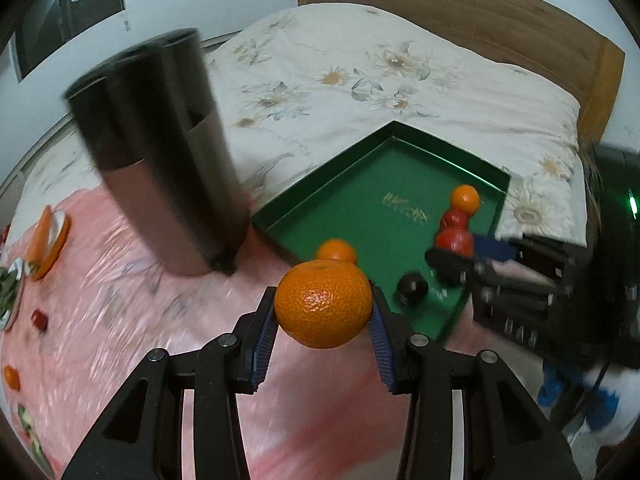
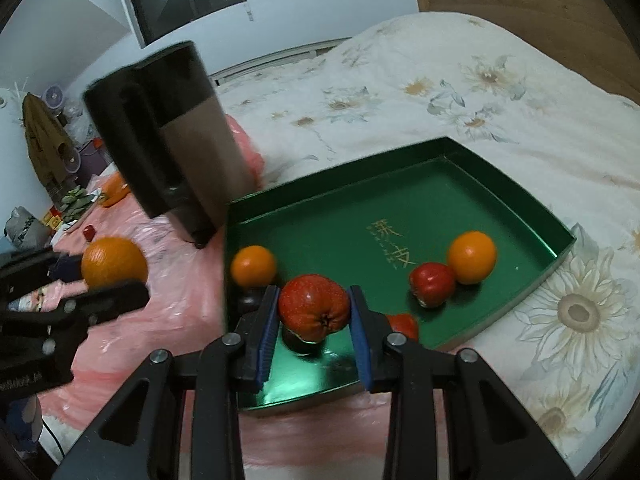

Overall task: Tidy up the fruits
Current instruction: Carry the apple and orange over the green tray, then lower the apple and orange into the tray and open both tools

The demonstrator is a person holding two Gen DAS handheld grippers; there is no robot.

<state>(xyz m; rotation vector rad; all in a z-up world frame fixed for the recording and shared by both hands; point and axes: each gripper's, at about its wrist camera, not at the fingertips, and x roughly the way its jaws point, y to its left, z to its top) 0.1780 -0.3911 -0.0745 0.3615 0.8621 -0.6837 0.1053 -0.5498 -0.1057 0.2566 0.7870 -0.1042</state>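
My left gripper (image 1: 324,312) is shut on a large orange mandarin (image 1: 323,304) and holds it above the pink cloth, just left of the green tray (image 1: 352,216). It also shows in the right wrist view (image 2: 114,262). My right gripper (image 2: 314,312) is shut on a red fruit (image 2: 313,306) over the tray's near part (image 2: 500,200). In the tray lie a mandarin at the left (image 2: 253,266), a mandarin at the right (image 2: 472,257), a red fruit beside it (image 2: 432,283), another red fruit (image 2: 404,325) and a dark round fruit (image 1: 412,289).
A tall dark cylinder (image 1: 160,156) stands on the pink cloth (image 1: 120,320) left of the tray. A small red fruit (image 1: 39,319), a mandarin (image 1: 11,377) and plates of scraps (image 1: 48,240) lie at the far left. A floral bed quilt (image 1: 360,80) lies behind.
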